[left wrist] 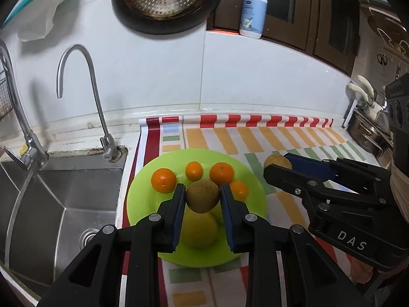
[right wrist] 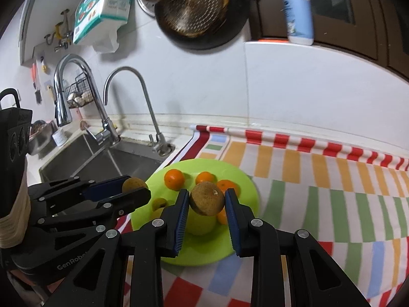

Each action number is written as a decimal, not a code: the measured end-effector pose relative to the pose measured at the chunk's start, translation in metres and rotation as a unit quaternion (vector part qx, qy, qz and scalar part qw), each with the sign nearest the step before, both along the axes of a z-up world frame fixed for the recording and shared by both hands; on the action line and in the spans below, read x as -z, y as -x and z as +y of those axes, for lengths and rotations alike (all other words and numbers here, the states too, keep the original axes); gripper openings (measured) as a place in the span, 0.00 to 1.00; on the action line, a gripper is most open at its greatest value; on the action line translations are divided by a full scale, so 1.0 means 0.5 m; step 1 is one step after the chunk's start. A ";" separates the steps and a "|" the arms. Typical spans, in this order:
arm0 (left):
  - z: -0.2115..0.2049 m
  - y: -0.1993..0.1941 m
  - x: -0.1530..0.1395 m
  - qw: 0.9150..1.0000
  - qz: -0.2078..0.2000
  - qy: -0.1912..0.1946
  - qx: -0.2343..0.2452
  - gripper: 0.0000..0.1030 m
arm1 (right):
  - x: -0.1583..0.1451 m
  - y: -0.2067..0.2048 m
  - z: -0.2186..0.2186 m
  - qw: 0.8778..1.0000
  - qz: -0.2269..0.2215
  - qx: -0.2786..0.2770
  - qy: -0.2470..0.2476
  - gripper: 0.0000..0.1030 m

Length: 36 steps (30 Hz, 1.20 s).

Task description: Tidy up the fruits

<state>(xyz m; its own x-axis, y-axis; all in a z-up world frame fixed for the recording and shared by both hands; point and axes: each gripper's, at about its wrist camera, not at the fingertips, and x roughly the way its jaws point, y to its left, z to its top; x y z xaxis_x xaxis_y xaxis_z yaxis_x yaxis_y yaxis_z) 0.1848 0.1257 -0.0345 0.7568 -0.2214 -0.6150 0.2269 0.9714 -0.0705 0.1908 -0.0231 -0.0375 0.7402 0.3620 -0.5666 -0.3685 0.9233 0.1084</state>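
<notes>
A green plate [left wrist: 143, 192] lies on a striped cloth and holds several oranges [left wrist: 163, 179] and a yellow-green fruit [left wrist: 198, 230]. My left gripper [left wrist: 202, 195] is shut on a brown kiwi [left wrist: 202, 196], held above the plate. My right gripper [right wrist: 207, 199] is shut on a second brown kiwi [right wrist: 207, 198], held above the plate [right wrist: 245, 181] at its right side. The right gripper and its kiwi [left wrist: 277, 161] show at the right of the left wrist view. The left gripper's kiwi [right wrist: 134, 183] shows at the left of the right wrist view.
A steel sink [left wrist: 64, 194] with two taps [left wrist: 87, 76] lies left of the plate. The striped cloth [right wrist: 319, 192] stretches to the right. A dark pan [left wrist: 166, 0] hangs on the wall above. A soap bottle [left wrist: 253, 12] stands on a ledge. Pots [left wrist: 368, 133] stand far right.
</notes>
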 end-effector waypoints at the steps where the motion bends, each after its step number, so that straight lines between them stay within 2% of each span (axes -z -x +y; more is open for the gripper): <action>1: 0.006 -0.005 0.004 1.000 0.002 0.000 0.001 0.27 | 0.004 -0.006 0.007 1.000 0.002 -0.002 0.000 0.29; 19: 0.065 -0.127 0.095 0.999 0.039 -0.010 0.029 0.27 | 0.081 -0.129 0.097 0.998 0.053 -0.030 0.023 0.29; 22: 0.071 -0.138 0.103 0.999 0.042 -0.012 0.021 0.34 | 0.090 -0.139 0.102 0.998 0.059 -0.031 0.024 0.29; 30: 0.078 -0.114 0.084 0.999 0.032 -0.008 0.002 0.40 | 0.081 -0.130 0.088 0.998 0.051 -0.008 0.021 0.35; 31: 0.076 -0.105 0.077 1.000 0.029 -0.010 -0.003 0.43 | 0.079 -0.123 0.084 0.999 0.050 -0.005 0.020 0.38; 36: 0.066 -0.062 0.051 1.000 0.012 -0.015 -0.017 0.47 | 0.062 -0.084 0.055 0.999 0.037 0.020 0.021 0.48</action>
